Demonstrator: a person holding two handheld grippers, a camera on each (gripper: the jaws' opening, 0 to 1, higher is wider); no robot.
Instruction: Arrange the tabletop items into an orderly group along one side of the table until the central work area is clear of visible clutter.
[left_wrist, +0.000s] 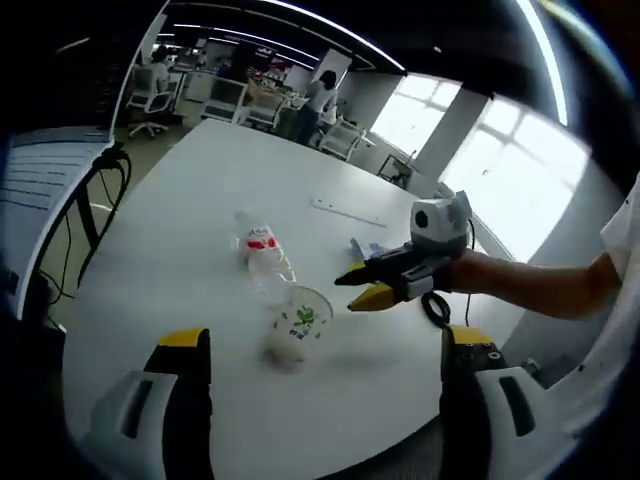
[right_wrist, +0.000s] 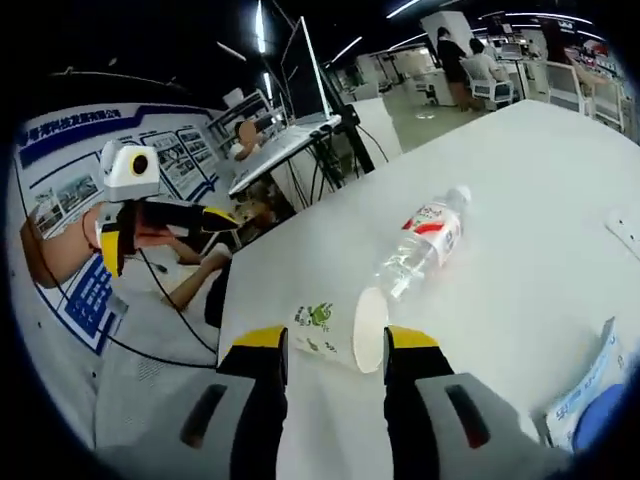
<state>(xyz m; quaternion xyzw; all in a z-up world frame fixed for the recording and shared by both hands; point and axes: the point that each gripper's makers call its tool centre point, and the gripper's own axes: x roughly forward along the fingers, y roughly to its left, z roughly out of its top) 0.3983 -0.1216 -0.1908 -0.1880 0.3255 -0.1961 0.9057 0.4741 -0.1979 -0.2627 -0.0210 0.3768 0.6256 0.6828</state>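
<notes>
One white table (left_wrist: 200, 250), one clear plastic bottle (right_wrist: 420, 245) lying on its side, one paper cup (right_wrist: 335, 335) tipped over just beside it. The right gripper view adds a blue-and-white packet (right_wrist: 585, 395) — perhaps tissues. Left gripper (left_wrist: 325, 355) jaws stand apart; right gripper (right_wrist: 335, 352) jaws flank the cup — contact unclear.

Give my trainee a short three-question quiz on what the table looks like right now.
1. True or false: the paper cup stands upright.
2. What lies right beside the cup? A) a clear bottle B) a stapler C) a plate
3. Fill in: the right gripper has its jaws either side of the ____, not closed on it.

Key: 1 false, it lies on its side on the white table. 2 A. 3 cup.
</notes>
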